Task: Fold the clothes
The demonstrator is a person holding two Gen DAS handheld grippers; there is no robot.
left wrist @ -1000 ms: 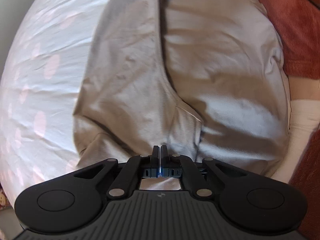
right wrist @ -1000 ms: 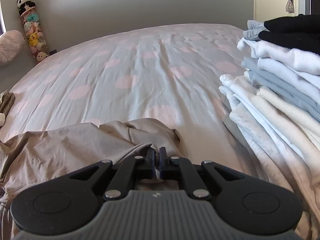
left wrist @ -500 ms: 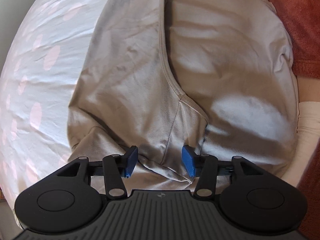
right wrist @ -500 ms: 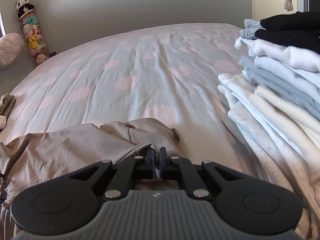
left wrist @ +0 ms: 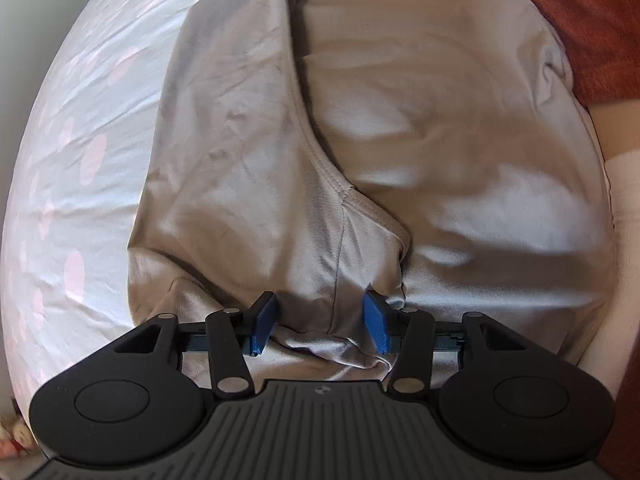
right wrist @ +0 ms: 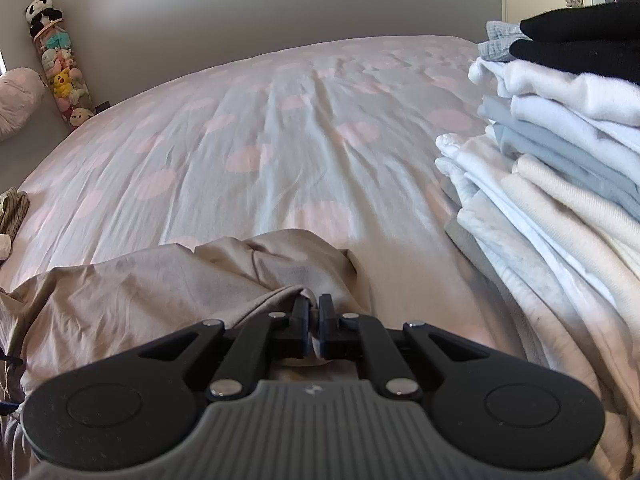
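The bed [right wrist: 280,140], covered in a pale sheet with pink dots, is taken as the landmark, and everything else is placed against it. A stack of folded clothes [right wrist: 560,152] is seen piled on the bed's right side in the right wrist view, so part of the folding appears to be done, as far as can be judged. A beige garment [left wrist: 360,140] is spread on the bed's near edge, well apart from that stack across bare sheet; a seamed hem is laid over its middle and loose bunches are left at its near end, so this piece is judged not to be finished. A rust-red cloth [left wrist: 592,20] is seen beyond the garment's far corner. 2 grippers are in view. The left gripper [left wrist: 320,326] is held with its blue pads wide apart, straddling a ridge of the garment without pinching it. The right gripper [right wrist: 314,322] is closed narrowly on a bunched edge of the same garment at the bed's near side.
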